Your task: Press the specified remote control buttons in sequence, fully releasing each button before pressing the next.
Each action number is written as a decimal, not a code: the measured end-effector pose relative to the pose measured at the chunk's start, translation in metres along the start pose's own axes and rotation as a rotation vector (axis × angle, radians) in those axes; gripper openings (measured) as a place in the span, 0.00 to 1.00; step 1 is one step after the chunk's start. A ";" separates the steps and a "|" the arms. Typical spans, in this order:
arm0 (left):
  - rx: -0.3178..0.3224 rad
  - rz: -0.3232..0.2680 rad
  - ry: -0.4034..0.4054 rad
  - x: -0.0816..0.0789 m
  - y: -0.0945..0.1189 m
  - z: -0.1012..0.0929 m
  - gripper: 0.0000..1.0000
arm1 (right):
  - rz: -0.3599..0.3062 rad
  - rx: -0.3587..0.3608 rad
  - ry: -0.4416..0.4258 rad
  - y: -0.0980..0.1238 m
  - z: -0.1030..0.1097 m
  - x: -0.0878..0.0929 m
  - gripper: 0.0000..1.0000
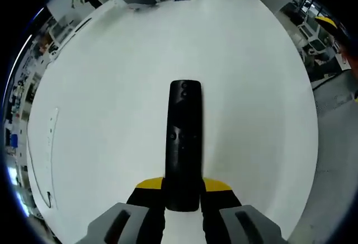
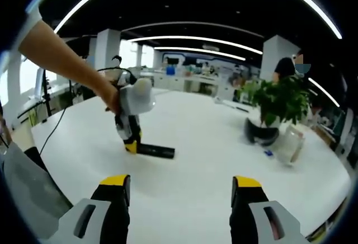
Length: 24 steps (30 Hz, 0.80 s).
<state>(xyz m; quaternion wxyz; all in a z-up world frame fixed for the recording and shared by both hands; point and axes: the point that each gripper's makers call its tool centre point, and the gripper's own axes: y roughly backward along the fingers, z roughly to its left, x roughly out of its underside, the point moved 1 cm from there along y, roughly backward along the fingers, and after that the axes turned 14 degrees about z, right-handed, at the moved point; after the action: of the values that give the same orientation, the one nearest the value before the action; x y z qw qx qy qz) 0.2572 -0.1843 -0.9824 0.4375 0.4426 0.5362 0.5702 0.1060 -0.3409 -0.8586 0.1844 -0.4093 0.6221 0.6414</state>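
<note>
Your left gripper [image 1: 182, 199] is clamped on the near end of the black remote control [image 1: 184, 137], pinning it flat on the white table [image 1: 100, 87], buttons up. Your right gripper [image 2: 180, 199] hangs well back, jaws spread, empty — probably your presser.

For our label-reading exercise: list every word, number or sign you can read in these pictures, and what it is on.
None can be read.
Remote: button marks too small to read.
Small blue item by the plant pot: too blurred to tell.
</note>
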 end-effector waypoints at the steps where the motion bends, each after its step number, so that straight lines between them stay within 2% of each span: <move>1: 0.000 0.000 0.000 0.001 0.000 -0.002 0.23 | 0.000 0.000 0.001 0.000 0.000 0.000 0.72; 6: 0.001 -0.007 0.028 0.004 0.000 -0.010 0.23 | 0.000 -0.002 0.005 0.000 0.001 0.000 0.71; 18: 0.000 -0.005 0.004 0.013 0.000 -0.036 0.23 | -0.007 -0.010 -0.002 0.001 0.001 -0.001 0.67; 24: -0.003 0.020 -0.003 0.017 0.000 -0.048 0.23 | -0.013 -0.018 0.005 0.001 0.003 -0.002 0.65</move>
<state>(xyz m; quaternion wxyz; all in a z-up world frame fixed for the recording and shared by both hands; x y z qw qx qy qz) 0.2069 -0.1783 -0.9838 0.4333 0.4483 0.5300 0.5747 0.1054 -0.3375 -0.8565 0.1832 -0.4166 0.6143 0.6446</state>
